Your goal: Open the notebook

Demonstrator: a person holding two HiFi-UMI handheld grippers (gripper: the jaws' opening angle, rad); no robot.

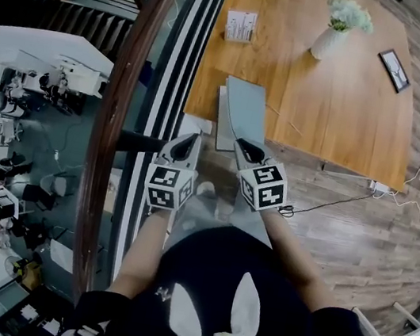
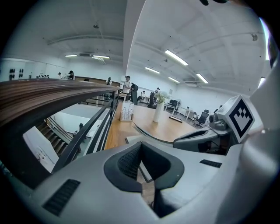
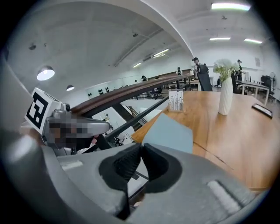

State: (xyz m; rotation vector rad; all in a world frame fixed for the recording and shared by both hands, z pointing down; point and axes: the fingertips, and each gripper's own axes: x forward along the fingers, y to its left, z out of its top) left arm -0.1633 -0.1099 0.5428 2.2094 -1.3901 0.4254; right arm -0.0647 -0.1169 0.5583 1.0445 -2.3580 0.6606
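A grey-blue notebook (image 1: 243,109) lies at the near left corner of the wooden table (image 1: 344,90). Its cover (image 3: 168,133) stands lifted and tilted, with pale pages (image 1: 221,125) showing beneath on the left. My right gripper (image 1: 244,147) is shut on the cover's near edge, its tips (image 3: 142,146) meeting right at that edge. In the left gripper view the cover (image 2: 151,134) bows up in a curve beside the right gripper (image 2: 205,135). My left gripper (image 1: 192,142) hovers off the table's near left corner, jaws (image 2: 140,145) shut with nothing held.
A white vase of flowers (image 1: 329,39), a small card stand (image 1: 241,25) and a dark framed object (image 1: 394,69) sit farther back on the table. A wooden-topped railing (image 1: 124,108) with a drop to a lower floor runs along the left. A cable (image 1: 333,201) crosses the floor.
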